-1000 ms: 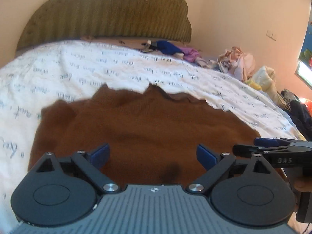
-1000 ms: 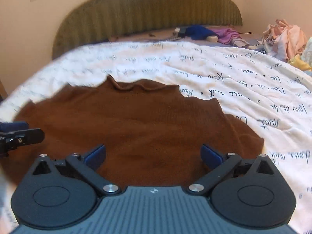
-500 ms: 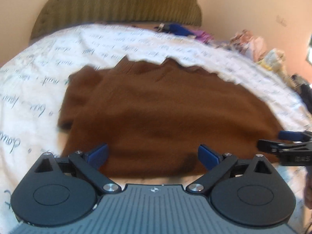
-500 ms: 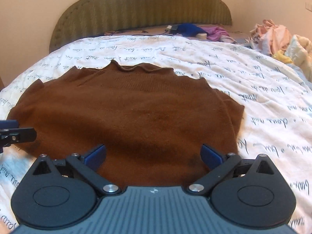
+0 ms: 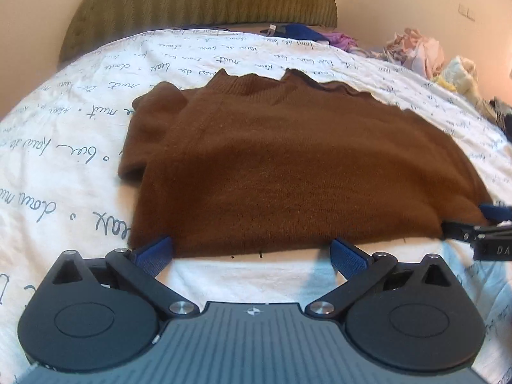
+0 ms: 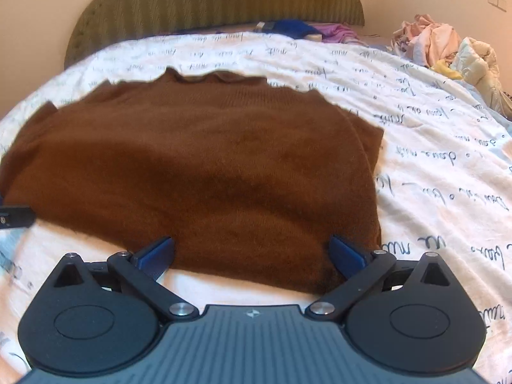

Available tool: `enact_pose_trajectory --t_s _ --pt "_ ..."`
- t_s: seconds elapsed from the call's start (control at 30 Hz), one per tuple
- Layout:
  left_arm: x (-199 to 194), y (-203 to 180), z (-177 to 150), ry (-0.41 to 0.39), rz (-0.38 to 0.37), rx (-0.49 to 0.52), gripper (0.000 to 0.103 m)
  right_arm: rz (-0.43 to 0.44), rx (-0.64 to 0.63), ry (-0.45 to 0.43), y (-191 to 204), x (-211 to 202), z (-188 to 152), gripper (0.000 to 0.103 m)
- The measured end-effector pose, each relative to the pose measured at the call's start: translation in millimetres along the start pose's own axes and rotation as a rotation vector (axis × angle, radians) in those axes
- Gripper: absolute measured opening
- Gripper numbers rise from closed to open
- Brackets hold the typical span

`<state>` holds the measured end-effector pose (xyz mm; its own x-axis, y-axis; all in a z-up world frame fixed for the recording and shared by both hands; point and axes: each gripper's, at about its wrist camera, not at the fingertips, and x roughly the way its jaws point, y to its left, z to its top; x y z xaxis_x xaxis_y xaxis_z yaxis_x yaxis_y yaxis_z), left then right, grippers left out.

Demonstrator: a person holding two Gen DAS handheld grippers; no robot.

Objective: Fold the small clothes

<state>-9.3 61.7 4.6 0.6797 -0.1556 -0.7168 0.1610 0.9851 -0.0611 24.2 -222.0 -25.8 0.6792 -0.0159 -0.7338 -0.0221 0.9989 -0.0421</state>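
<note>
Brown sweater flat on bedsheet; both grippers' fingers spread, gripping nothing

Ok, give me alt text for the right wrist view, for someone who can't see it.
A brown sweater lies flat on a white bedspread printed with handwriting, its near hem just ahead of the right gripper, whose blue-padded jaws stand wide open and empty. A green headboard and a heap of clothes sit behind, and the left gripper shows at the left edge.

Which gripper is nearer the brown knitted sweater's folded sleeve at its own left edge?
Left. The left gripper sits at the hem below that sleeve; the right gripper is at the sweater's opposite hem corner.
</note>
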Motion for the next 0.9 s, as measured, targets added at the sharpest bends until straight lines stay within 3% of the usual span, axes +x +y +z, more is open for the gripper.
enact_pose_trajectory --t_s 0.3,0.53,0.77,0.9 --pt "-15.4 17.5 8.0 -0.023 -0.08 -0.143 0.103 0.0 0.006 -0.007 3.5 -11.0 4.2 0.103" --pt "-7.6 10.0 18.2 -0.036 -0.082 -0.147 0.103 -0.003 0.016 -0.01 3.1 -8.0 6.9 0.103" --pt "4.8 -2.7 9.1 -0.021 -0.019 -0.043 0.103 -0.005 0.004 -0.002 3.5 -1.0 1.2 0.103" --pt "-5.2 9.2 11.4 -0.035 -0.07 -0.115 0.103 -0.001 0.009 -0.006 3.3 -1.5 2.0 0.103"
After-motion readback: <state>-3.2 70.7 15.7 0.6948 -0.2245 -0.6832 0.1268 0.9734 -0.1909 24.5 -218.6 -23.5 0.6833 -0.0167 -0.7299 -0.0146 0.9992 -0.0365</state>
